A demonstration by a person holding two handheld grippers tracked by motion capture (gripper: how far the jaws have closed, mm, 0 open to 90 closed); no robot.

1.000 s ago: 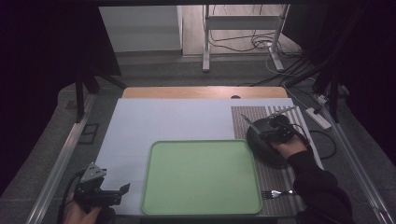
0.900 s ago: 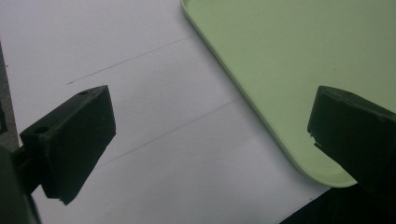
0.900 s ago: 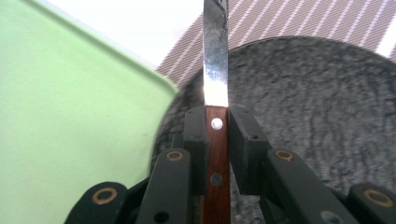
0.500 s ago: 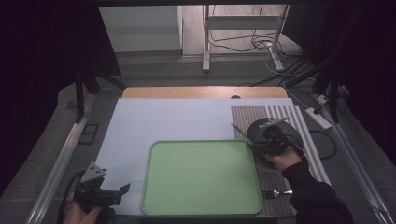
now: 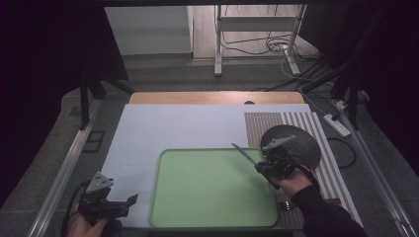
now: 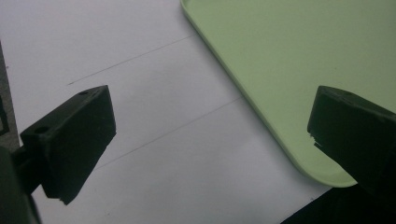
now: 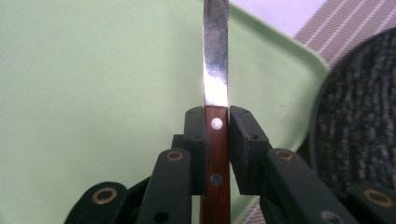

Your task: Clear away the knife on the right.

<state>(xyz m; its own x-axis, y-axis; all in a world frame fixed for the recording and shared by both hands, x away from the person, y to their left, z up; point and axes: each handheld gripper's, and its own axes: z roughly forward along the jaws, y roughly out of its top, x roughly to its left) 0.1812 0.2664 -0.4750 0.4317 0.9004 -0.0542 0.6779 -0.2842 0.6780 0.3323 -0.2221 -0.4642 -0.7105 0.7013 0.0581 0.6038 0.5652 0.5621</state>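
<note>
A knife (image 7: 215,79) with a brown riveted wooden handle and a steel blade stands between the jaws of my right gripper (image 7: 216,128), which is shut on the handle. In the high view the right gripper (image 5: 262,168) is over the right edge of the light green tray (image 5: 197,197), and the knife (image 5: 244,153) blade points up and to the left over the tray. My left gripper (image 5: 129,200) rests at the table's front left, open with nothing between its jaws. The left gripper view has the tray (image 6: 280,56) corner on the white sheet.
A dark round woven mat (image 5: 296,140) lies on a striped placemat (image 5: 262,126) right of the tray. A fork (image 5: 282,206) lies near the tray's front right corner. White paper (image 5: 163,128) covers the table behind and left of the tray.
My right gripper has moved forward and left from the round mat to the tray's right edge, carrying the knife. The left gripper has stayed in place.
</note>
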